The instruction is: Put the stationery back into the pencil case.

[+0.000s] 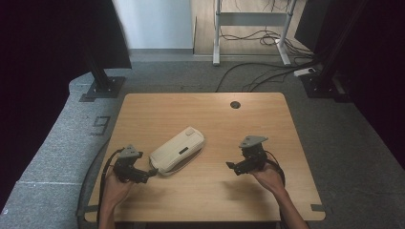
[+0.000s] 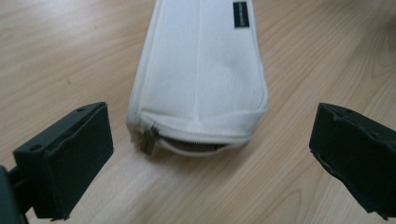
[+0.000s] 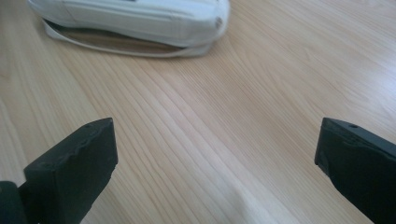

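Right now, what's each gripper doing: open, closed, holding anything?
Left gripper: jaws open, holding nothing; the white pouch lies just ahead, untouched.
Right gripper: jaws open, empty, over the bare table.

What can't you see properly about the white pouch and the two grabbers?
- Inside the white pouch: in the left gripper view the zip gapes a little, but the gap is dark.
- Words on its small black label: too small and blurred.
- The pouch's far end: cut off by the top edge of that view.
- Left gripper and right gripper: jaw tips tiny in the high view.
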